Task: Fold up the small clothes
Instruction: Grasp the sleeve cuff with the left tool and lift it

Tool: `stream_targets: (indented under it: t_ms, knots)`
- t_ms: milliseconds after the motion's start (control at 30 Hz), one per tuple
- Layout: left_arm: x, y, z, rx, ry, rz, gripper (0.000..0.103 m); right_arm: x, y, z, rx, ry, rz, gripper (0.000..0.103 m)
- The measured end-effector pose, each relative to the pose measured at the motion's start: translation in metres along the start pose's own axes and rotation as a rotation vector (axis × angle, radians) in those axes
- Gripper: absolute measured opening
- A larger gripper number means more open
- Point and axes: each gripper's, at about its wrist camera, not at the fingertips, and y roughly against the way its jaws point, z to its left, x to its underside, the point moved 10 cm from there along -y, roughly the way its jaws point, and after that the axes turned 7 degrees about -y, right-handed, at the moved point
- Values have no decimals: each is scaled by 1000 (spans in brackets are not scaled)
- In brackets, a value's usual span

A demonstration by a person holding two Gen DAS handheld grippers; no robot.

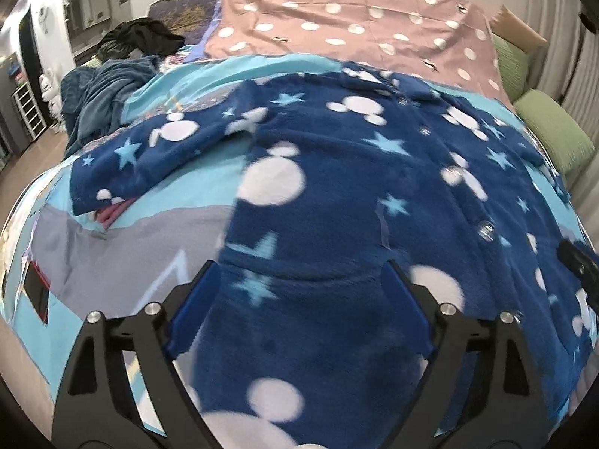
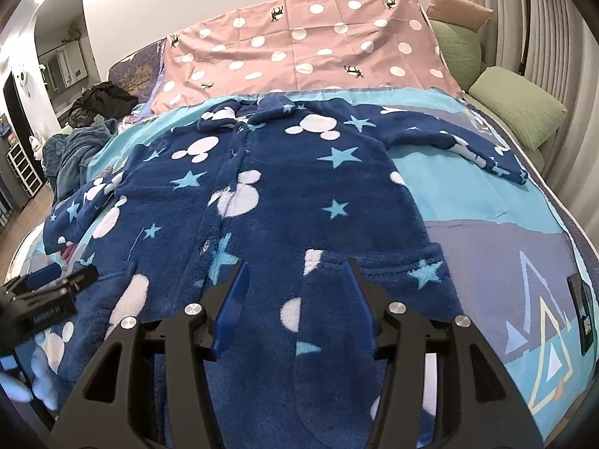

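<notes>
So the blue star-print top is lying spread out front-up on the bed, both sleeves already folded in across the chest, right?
Not quite. The blue star-print top does lie spread out front-up on the bed, but its sleeves are not folded in: both still stretch outward. The right wrist view shows one sleeve out to the right and the other out to the left.

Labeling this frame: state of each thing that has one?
pajama top: spread flat, buttoned, unfolded
left sleeve: stretched out sideways
right sleeve: stretched out sideways
left gripper: open, over the hem
right gripper: open, over the hem
</notes>
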Motion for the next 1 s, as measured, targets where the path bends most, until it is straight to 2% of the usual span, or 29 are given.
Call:
stream_targets:
  t_ms: [33,133,167,200,267,367,433,467,533,567,667,833,867,933,1000]
  knots:
    - [-2,-1,8,1,17,-2,83,-1,-1,1,-1,2,1,54]
    - [-4,-12,42,30,112,11,60,-5,-4,2,-2,0,0,59]
    - [-3,-19,61,40,165,29,45,-6,-5,2,-2,-3,2,59]
    - [-2,-25,76,46,210,43,35,-7,-6,1,-2,-7,4,59]
    - [5,-35,113,38,312,65,34,-10,-9,-2,6,-15,5,60]
    - [15,-47,177,-56,416,79,31,-12,-14,-7,19,-27,9,60]
    - [20,-53,217,-86,499,74,28,-14,-18,-11,30,-38,13,60]
    - [21,-57,245,-73,583,38,27,-14,-20,-12,34,-44,16,60]
    - [22,-64,281,-61,682,-12,27,-14,-25,-14,37,-53,27,60]
    - [24,-72,305,-71,742,-19,29,-14,-26,-14,38,-54,31,60]
    - [31,-100,350,-74,858,-11,50,-13,-31,-12,45,-45,41,60]
    - [36,-147,376,0,988,9,50,-15,-34,-12,60,-36,45,60]
    - [36,-155,379,31,1027,4,50,-15,-34,-12,64,-36,44,60]
    - [33,-162,384,72,1065,-12,35,-18,-33,-14,71,-37,39,60]
    - [20,-158,382,82,1042,-48,18,-19,-33,-16,77,-36,34,60]
